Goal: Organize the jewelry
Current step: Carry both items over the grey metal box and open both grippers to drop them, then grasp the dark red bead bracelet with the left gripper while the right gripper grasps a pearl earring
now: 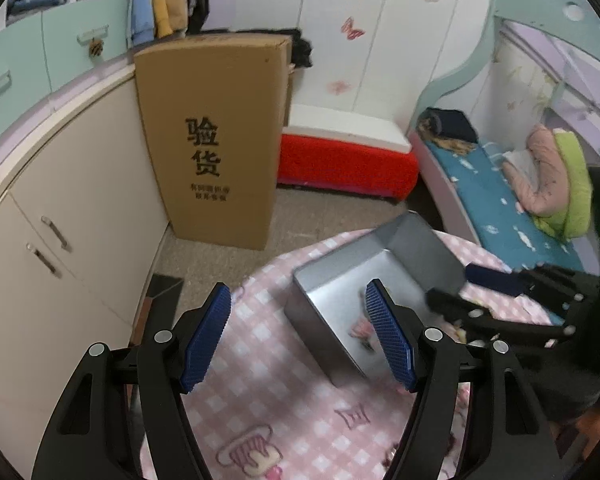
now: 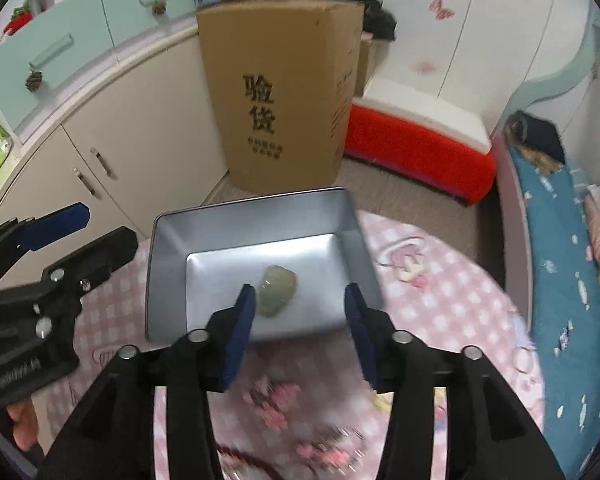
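Note:
A silver metal tin (image 2: 260,216) stands open on the pink checked tablecloth (image 2: 440,300). A pale green jewelry piece (image 2: 277,289) lies on its floor. My right gripper (image 2: 300,300) is open and empty, hovering over the tin's near rim. In the left wrist view the tin (image 1: 332,280) is tilted right of centre. My left gripper (image 1: 298,308) is open and empty just left of the tin. The right gripper (image 1: 448,284) reaches at the tin's far side there. The left gripper (image 2: 96,226) shows at the left edge of the right wrist view.
A tall cardboard box (image 1: 212,136) stands on the floor beyond the table, next to cream cabinets (image 1: 72,200). A red and white storage bench (image 1: 348,156) sits behind. A bed with a blue sheet (image 1: 496,192) is to the right. The round table's edge (image 1: 260,268) is close by.

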`<state>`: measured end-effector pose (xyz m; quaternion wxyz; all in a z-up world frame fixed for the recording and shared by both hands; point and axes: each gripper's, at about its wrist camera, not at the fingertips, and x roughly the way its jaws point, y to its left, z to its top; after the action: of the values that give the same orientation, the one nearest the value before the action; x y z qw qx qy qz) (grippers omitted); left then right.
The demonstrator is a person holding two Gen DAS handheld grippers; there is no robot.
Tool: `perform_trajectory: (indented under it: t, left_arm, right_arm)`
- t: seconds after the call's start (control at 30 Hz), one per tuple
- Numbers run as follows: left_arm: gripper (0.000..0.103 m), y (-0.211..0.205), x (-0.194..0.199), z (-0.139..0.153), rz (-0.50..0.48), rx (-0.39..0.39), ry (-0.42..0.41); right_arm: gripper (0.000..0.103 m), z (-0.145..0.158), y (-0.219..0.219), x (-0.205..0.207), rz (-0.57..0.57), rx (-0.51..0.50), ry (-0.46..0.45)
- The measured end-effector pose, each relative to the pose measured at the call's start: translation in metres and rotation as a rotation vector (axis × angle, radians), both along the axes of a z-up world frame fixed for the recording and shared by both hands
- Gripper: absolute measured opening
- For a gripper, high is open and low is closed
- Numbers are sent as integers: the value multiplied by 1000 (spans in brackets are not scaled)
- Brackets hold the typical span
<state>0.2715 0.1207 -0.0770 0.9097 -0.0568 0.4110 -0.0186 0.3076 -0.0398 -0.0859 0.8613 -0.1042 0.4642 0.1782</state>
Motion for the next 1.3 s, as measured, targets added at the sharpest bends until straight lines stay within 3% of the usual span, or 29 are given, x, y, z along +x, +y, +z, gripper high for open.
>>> perform_trajectory:
  t: [0.07,0.17,0.4,0.63,0.77,1.0,1.03,1.17,1.3]
  left_arm:
    - [76,-7,-16,2,-23,-3,-18]
    - [77,-23,-42,0,-67,11,-35]
    - [77,-51,-82,-40,-133,0,38]
    - [77,-69,-98,-76,-130,0,121]
    - [77,-70,-97,-87,-88,79,121]
    - [76,-73,-92,-100,-99,113,161]
    - [73,-74,-92,-100,-99,123,158]
    - [39,-79,-92,-99,-104,149,127]
    - [18,-89,-93,-99,-154,166,115]
  right_arm:
    - [51,8,-18,-18,-14,11,-36]
    - [53,11,-48,-45,-48,13,-78]
    - [53,-21,-105,-100,-160,69,-54]
    - [53,-52,-125,-132,-216,106,-23]
    - [53,-62,-130,-141,-223,130,6]
    - [53,-65,-134,-147,-220,144,8]
    - [53,-65,-135,-147,-221,145,9]
    - [53,-68,-136,-147,-231,151,13]
    - [53,-71,-139,-146,-243,147,16]
